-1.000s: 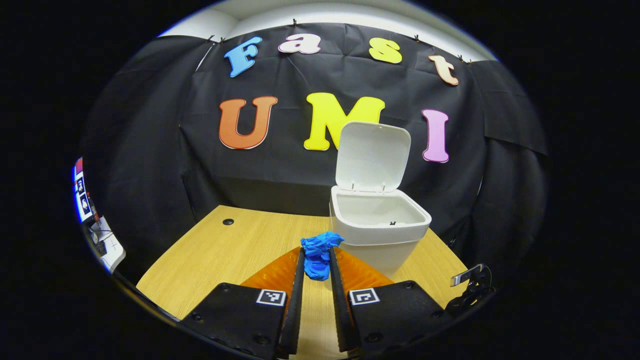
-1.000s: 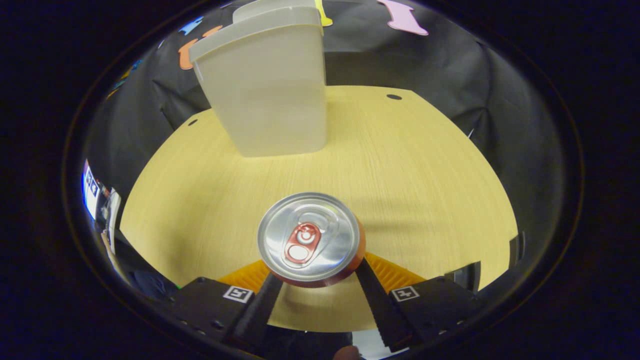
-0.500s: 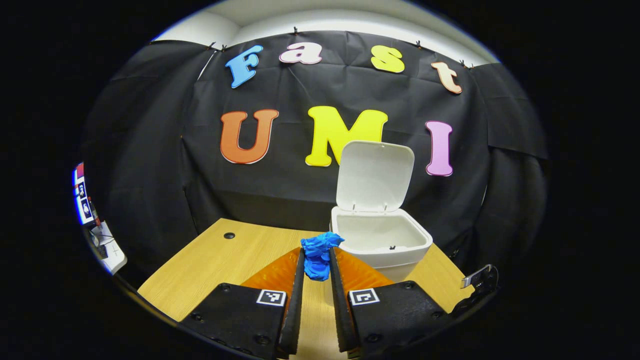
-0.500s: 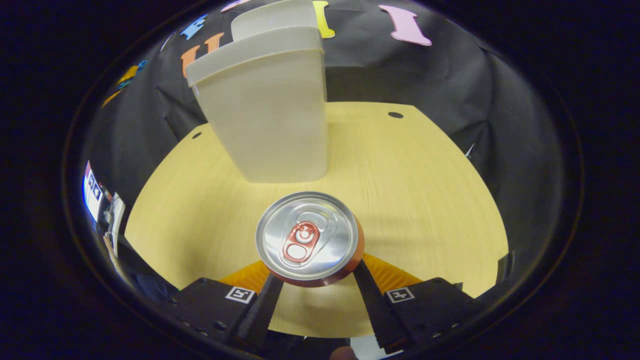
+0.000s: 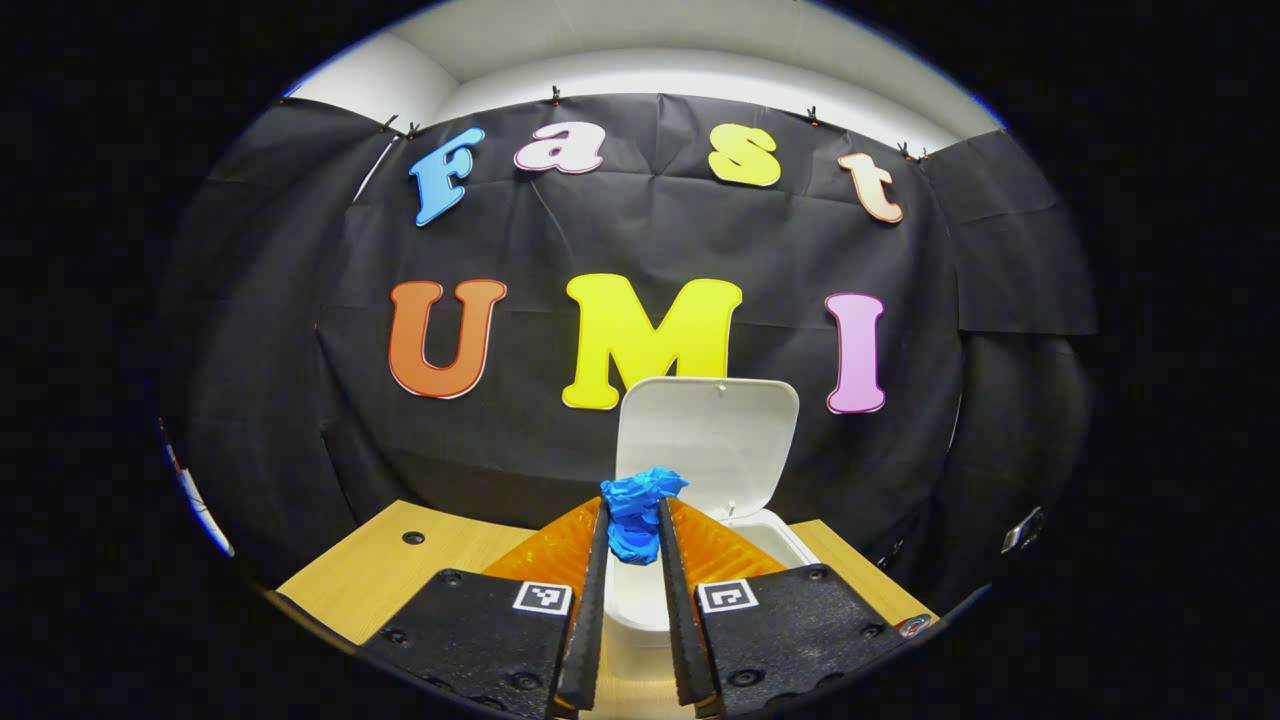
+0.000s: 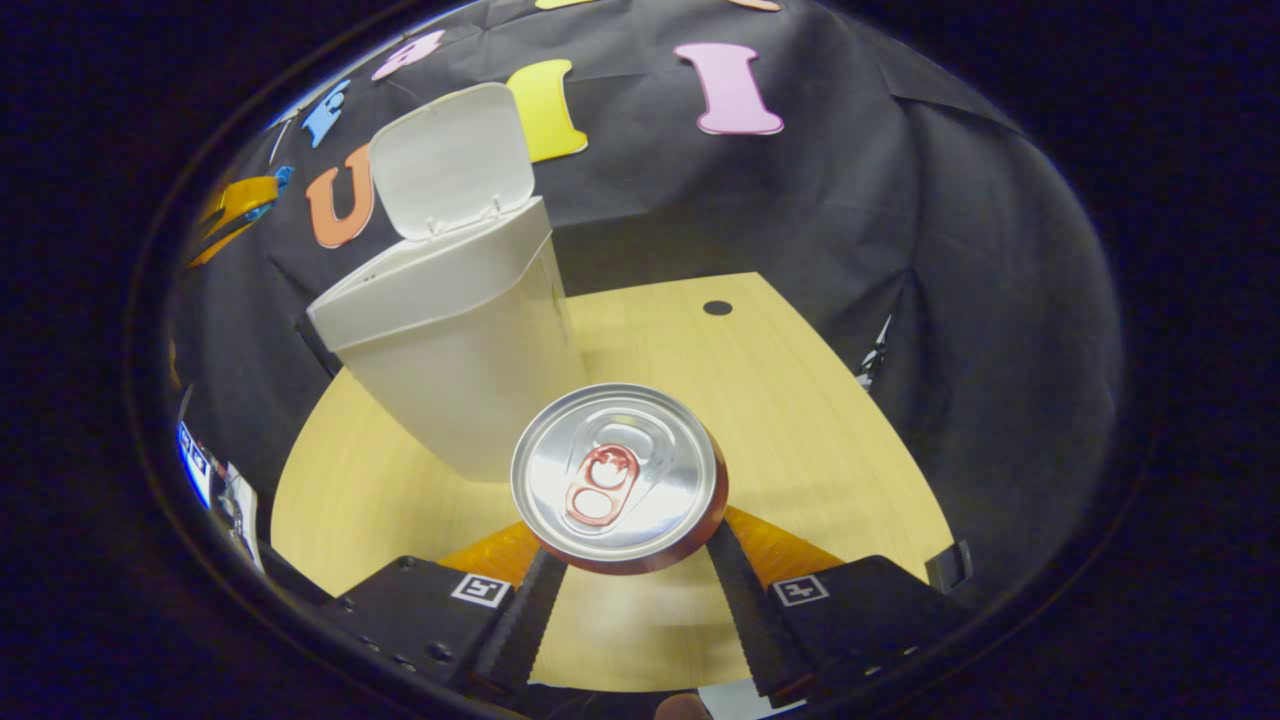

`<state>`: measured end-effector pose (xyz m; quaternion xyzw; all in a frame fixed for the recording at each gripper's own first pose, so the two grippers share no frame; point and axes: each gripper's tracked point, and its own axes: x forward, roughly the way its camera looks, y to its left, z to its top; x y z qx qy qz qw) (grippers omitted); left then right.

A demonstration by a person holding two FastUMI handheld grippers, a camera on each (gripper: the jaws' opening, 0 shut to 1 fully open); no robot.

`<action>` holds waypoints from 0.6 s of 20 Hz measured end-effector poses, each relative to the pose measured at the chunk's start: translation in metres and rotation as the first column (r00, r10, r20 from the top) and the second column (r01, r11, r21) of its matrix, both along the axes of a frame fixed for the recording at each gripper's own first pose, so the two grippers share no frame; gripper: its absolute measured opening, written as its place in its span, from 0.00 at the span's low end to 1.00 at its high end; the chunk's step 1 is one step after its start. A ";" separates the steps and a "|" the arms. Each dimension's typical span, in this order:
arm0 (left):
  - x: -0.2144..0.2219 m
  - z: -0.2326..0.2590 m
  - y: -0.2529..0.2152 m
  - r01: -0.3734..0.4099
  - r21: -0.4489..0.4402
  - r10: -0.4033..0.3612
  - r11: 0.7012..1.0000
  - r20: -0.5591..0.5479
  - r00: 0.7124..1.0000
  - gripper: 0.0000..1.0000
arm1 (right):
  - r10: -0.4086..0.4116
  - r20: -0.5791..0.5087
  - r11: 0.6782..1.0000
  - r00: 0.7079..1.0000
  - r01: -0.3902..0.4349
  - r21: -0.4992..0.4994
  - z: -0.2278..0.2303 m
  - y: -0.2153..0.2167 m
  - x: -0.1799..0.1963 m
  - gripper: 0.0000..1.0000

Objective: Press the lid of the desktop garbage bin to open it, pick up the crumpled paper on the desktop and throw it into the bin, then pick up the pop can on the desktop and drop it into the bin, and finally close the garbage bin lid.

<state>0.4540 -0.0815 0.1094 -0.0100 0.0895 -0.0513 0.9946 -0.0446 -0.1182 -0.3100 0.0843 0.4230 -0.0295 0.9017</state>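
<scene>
Left hand-held gripper [image 5: 632, 535] pinches paper [image 5: 637, 512] above bin rim [image 5: 790, 535].

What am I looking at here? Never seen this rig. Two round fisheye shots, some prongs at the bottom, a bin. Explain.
No robot arm here: a person holds a two-finger gripper in each hand, and a fisheye camera rides on each one, looking forward along its fingers. Those are the prongs at the bottom.

In the left gripper view, the left gripper is shut on a blue crumpled paper, carried just in front of the white garbage bin, whose lid stands open.

In the right gripper view, the right gripper is shut on a pop can, seen from its top. The same bin sits farther back on the wooden desktop.

The job is binning both items, then closing the lid.
</scene>
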 end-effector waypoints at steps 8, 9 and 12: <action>0.047 -0.038 -0.021 0.033 0.009 -0.033 0.999 -0.077 0.996 0.34 | -0.052 0.050 0.999 0.997 0.053 -0.011 0.022 -0.030 0.016 0.80; 0.050 -0.041 -0.024 0.041 0.018 -0.039 0.999 -0.079 0.996 0.35 | -0.057 0.055 0.998 0.997 0.058 -0.012 0.024 -0.031 0.019 0.80; 0.057 -0.040 -0.030 0.074 0.032 -0.072 0.997 -0.077 0.994 0.43 | -0.066 0.067 0.998 0.996 0.067 -0.013 0.026 -0.032 0.025 0.80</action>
